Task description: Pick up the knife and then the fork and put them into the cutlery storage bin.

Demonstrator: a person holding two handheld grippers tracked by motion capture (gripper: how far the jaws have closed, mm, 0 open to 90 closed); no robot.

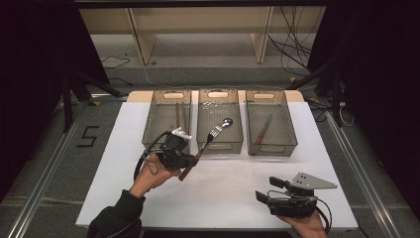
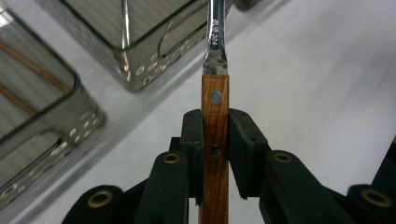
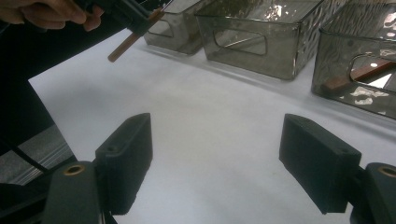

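White tabletop (image 1: 223, 193) carrying three bins; left gripper (image 1: 190, 159) is pinching a wooden-handled fork (image 1: 207, 143) above the middle bin (image 1: 219, 147), while right gripper (image 1: 267, 189) is resting with jaws spread.

Fork (image 1: 204, 145) before middle bin (image 1: 219, 121); knife (image 1: 263, 130) in right bin (image 1: 270, 123).

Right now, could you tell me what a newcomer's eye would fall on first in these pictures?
Most striking is the fork with a wooden handle, clamped in the left hand-held gripper and pointing its tines at the middle bin, where a spoon lies. Three smoky clear bins stand in a row at the far side of the white table. The right hand-held gripper waits open and empty near the front edge.
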